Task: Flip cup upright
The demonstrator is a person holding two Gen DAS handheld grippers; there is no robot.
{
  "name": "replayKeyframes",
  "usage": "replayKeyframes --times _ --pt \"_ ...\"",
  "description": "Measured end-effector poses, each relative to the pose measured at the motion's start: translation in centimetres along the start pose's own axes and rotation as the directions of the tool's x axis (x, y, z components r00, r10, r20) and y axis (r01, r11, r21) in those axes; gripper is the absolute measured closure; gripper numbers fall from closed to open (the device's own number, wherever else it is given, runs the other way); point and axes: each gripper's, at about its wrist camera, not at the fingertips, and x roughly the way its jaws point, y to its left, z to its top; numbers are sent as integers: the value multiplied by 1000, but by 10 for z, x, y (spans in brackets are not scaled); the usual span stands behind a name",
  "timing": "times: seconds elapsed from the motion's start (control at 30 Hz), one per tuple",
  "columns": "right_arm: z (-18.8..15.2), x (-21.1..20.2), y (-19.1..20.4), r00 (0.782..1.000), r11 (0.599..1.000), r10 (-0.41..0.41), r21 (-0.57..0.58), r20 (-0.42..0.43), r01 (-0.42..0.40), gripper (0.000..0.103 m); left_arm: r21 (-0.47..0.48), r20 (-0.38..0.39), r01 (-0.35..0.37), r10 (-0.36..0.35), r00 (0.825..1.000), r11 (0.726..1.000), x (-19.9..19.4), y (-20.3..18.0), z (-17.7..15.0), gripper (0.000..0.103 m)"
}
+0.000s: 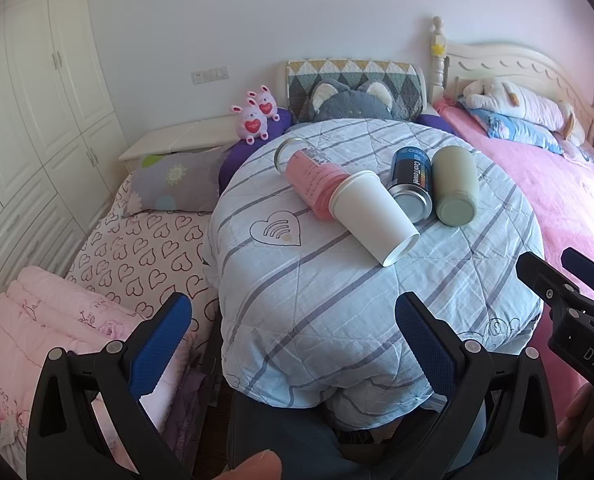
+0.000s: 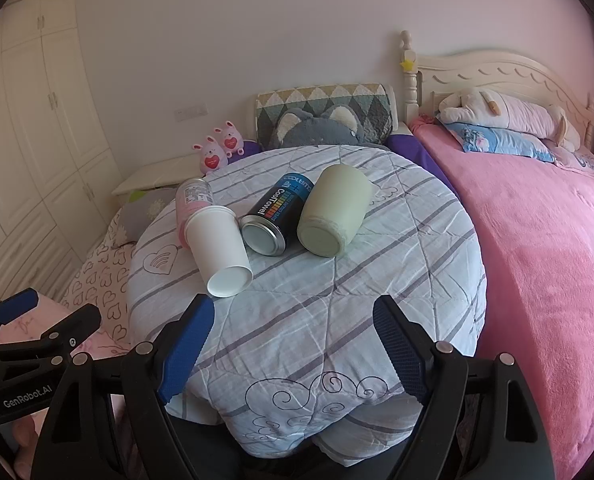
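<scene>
Blue pads lined both grippers, and both sat at the bottom of their frames with jaws spread wide and nothing between them: the left gripper [image 1: 293, 344] and the right gripper [image 2: 293, 352] hung just short of the near edge of a quilt [image 2: 297, 320], striped pale blue and grey, draped over a rounded mound. The step in hand looked like the approach, with no cup touched yet. Just beyond the right gripper, at centre-left of its frame, a white cup [image 2: 221, 248] lay on its side with its base toward the camera and its rim away, resting against a pink bottle [image 2: 191, 208]. Next to it lay a dark can [image 2: 275, 216] and, at centre, a green cup [image 2: 333, 212], also tipped over, base toward the camera. Which cup was meant could not be told; the white one was nearest. The next move probably called for closing on a cup's wall from the side, then swinging its base down onto the soft quilt, which might let it topple. Farther back sat a grey plush [image 2: 317, 130], two pink bunnies [image 2: 219, 150], a pink bed [image 2: 537, 240] at right, and a wardrobe [image 2: 37, 120] at upper left.
</scene>
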Motion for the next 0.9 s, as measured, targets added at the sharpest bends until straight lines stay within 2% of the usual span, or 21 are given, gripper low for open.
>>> replayKeyframes --times 0.27,0.37,0.57,0.9 --pt "0 -1 0 1000 1000 -5 -2 -2 5 20 5 -10 -1 1 1000 1000 -5 4 7 0" --pt "5 6 -1 1000 1000 -9 2 -16 9 20 9 -25 -3 3 1000 1000 4 11 12 0" --pt "33 26 0 997 1000 -11 20 -72 12 20 -8 -42 -3 3 999 1000 29 20 41 0" --pt "78 75 -11 986 996 -59 53 -158 68 20 -28 -47 2 -3 999 1000 63 28 94 0"
